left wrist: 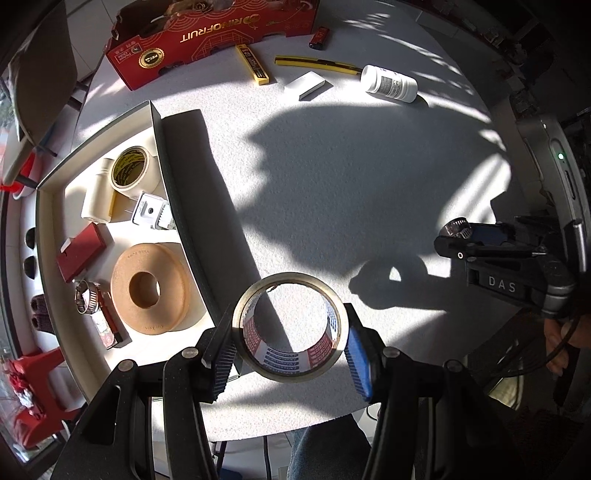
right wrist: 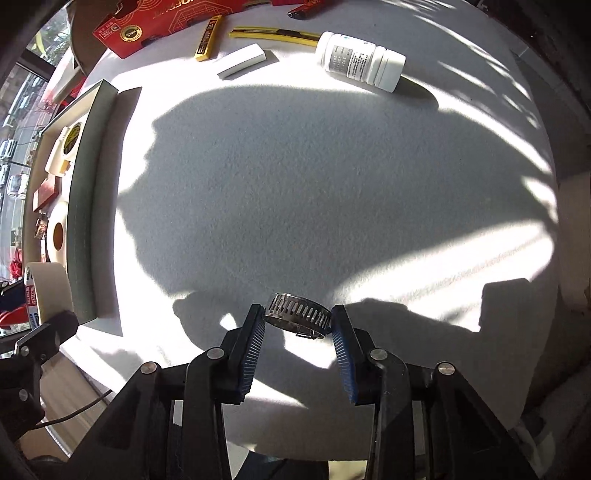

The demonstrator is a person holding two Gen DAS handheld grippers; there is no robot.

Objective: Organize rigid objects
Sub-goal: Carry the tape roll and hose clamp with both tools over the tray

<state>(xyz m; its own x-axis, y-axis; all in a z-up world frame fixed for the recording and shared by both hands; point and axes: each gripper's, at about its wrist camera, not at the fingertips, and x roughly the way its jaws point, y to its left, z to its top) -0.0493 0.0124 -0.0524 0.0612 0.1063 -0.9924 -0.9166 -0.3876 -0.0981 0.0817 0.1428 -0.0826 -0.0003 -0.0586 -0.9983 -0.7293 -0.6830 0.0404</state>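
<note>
Two hand-held grippers worked over a round grey table (left wrist: 332,177) in strong sunlight. The left gripper (left wrist: 291,354) pinched a roll of clear tape (left wrist: 291,325) between its two ribbed pads, one pad on each side of the roll, which was held above the table near its front edge. The right gripper (right wrist: 297,332) pinched a metal hose clamp (right wrist: 297,314) between its blue pads, lifted above the table and casting a shadow below.

To the left sat an open grey tray (left wrist: 184,206) with a pale lining. In it lay a wide brown tape roll (left wrist: 149,288), a cream tape roll (left wrist: 135,171), a white cylinder (left wrist: 98,195), a white plug (left wrist: 153,214), a red box (left wrist: 81,253), a second hose clamp (left wrist: 86,297) and a small red item I could not identify.

Well apart, at the far side of the table, lay a white bottle (right wrist: 360,61) on its side, a white block (right wrist: 242,61), a yellow box (right wrist: 208,42), a yellow utility knife (right wrist: 273,35), a red lighter (left wrist: 319,37) and a red cardboard carton (left wrist: 207,37).
</note>
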